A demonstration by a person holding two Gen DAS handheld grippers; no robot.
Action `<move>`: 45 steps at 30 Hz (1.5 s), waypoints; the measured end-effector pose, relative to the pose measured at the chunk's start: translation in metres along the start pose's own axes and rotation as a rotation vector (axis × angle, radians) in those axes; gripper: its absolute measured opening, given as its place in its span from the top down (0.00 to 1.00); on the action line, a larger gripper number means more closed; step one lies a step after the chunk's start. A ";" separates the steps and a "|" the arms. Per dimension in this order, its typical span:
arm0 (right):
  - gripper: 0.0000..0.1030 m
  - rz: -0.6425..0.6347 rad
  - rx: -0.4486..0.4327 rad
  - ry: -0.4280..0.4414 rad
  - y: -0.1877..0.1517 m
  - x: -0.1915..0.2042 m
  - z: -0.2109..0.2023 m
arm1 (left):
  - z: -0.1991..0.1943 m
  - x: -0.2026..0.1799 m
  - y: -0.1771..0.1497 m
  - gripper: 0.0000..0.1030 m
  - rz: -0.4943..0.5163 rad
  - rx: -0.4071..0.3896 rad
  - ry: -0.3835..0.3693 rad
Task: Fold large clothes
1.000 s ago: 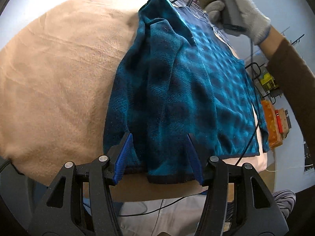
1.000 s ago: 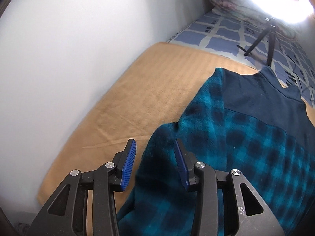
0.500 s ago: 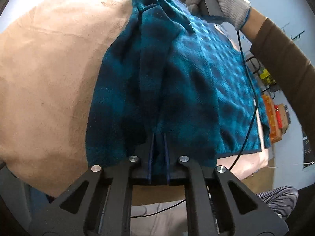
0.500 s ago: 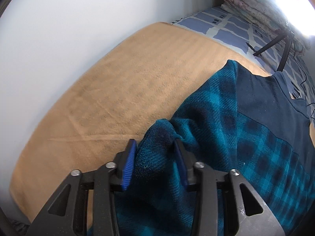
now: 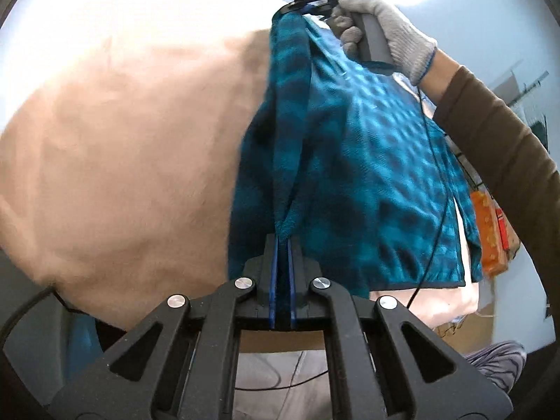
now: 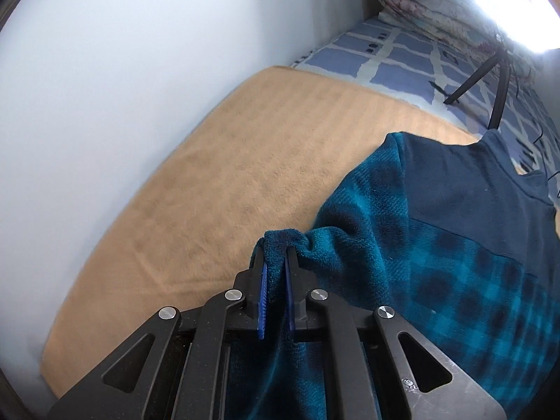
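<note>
Fleece top (image 5: 367, 161), one, teal plaid, on tan blanket (image 5: 133, 147), left gripper (image 5: 282, 245) and right gripper (image 6: 275, 262) each pinching its fabric

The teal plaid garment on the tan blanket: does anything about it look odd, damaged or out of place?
Nothing looks damaged. The garment is only uneven: the left gripper and the right gripper each pinch a bunched edge, so that side rises in a ridge off the tan blanket. A black cable also lies across the fabric.
</note>
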State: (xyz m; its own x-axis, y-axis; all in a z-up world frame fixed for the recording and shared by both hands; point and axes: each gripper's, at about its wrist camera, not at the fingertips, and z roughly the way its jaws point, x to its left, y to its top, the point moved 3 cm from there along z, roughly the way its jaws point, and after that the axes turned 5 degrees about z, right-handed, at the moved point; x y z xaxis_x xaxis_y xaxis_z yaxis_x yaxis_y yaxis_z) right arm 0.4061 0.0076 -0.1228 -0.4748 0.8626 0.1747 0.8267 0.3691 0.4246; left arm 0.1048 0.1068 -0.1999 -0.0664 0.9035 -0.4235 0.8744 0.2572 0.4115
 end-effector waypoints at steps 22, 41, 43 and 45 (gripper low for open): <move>0.67 0.057 0.170 0.163 -0.237 -0.036 -0.103 | 0.004 0.037 0.005 0.36 -0.213 -0.038 -0.104; 0.82 -0.089 0.046 0.136 -0.240 0.011 -0.161 | 0.017 0.009 0.000 0.92 -0.124 -0.027 -0.101; 0.49 -0.071 0.034 0.172 -0.228 0.022 -0.157 | 0.013 0.003 0.000 0.92 -0.099 -0.040 -0.100; 0.44 -0.041 0.031 0.198 -0.213 0.035 -0.143 | 0.010 -0.004 0.000 0.92 -0.069 -0.052 -0.097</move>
State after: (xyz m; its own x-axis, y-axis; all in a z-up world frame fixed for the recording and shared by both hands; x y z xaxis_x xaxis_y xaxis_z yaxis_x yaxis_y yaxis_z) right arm 0.1705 -0.0906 -0.0797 -0.5558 0.7629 0.3303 0.8129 0.4157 0.4079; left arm 0.1098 0.0999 -0.2058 -0.0770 0.8463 -0.5272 0.8431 0.3375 0.4187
